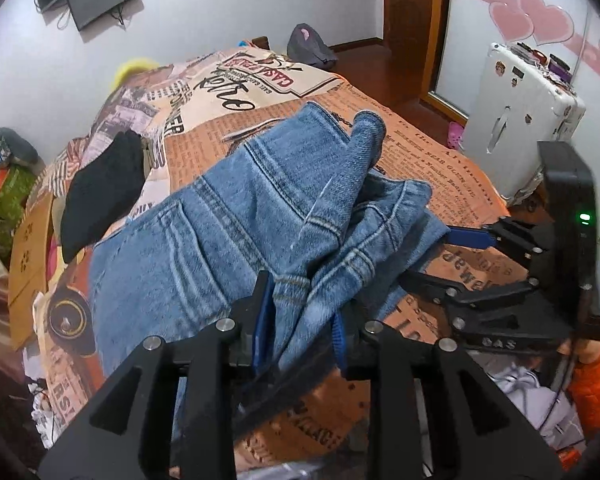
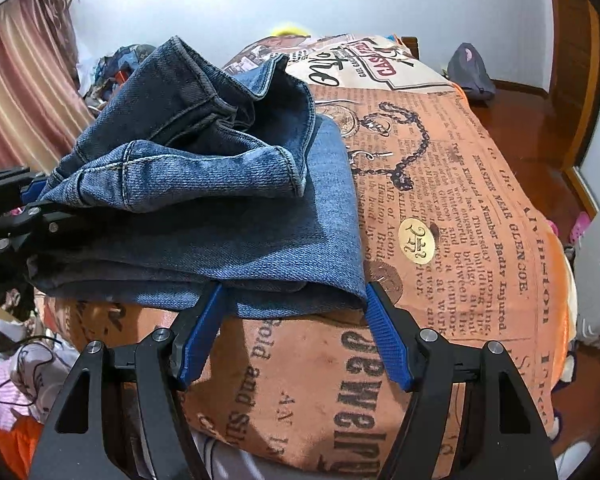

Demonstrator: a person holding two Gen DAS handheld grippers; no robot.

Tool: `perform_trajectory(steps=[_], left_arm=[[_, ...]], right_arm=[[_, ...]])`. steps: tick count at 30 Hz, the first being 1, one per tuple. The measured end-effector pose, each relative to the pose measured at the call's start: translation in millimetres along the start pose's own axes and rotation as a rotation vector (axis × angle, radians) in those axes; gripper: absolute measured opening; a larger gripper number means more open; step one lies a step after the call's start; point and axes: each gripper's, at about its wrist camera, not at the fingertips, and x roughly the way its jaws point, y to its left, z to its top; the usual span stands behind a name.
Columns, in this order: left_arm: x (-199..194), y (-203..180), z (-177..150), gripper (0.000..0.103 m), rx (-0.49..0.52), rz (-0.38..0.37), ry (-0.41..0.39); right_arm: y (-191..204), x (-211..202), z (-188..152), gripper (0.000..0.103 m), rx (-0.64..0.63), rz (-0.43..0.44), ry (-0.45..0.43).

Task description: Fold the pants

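Denim jeans [image 1: 228, 216] lie bunched on the bed [image 2: 480, 208], near edge gathered in the clenched left hand-held gripper [image 1: 300, 320], the spread, ungripping right hand-held gripper [image 2: 296, 324] straddling the folded corner, bundle stretching away from both.

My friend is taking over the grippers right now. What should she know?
Left gripper: denim bunched between its jaws, near the jeans' front edge; whether the pads press on it is unclear.
Right gripper: jaws open, straddling the folded edge nearest it, not pinching.
Jeans: on the newspaper-print bedspread, already folded into layers, with a lumpy fold piled on top.
Left to do: probably flatten the rumpled top fold and square the edges.
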Motion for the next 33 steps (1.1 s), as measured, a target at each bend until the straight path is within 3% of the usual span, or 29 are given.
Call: perform_trajectory(steps=[2, 6, 12, 21, 29, 33], left_arm=[[-10, 2, -3, 0.030, -0.004, -0.008, -0.004], [-34, 19, -11, 0.066, -0.058, -0.016, -0.055], [-56, 70, -16, 0.073, -0.180, 0.071, -0.126], [1, 174, -7, 0.073, -0.284, 0.256, -0.069], [64, 243, 10, 0.073, -0.333, 0.296, 0.000], [91, 258, 1, 0.073, -0.326, 0.254, 0.056]], right_arm=[[-1, 1, 0, 0.067, 0.003, 0.007, -0.001], [1, 1, 0, 0.067, 0.001, 0.010, -0.003], [1, 2, 1, 0.068, 0.000, 0.012, 0.002], [6, 10, 10, 0.069, -0.029, -0.024, 0.009], [-2, 22, 27, 0.069, -0.024, -0.082, 0.028], [-9, 35, 45, 0.069, -0.044, -0.117, 0.049]])
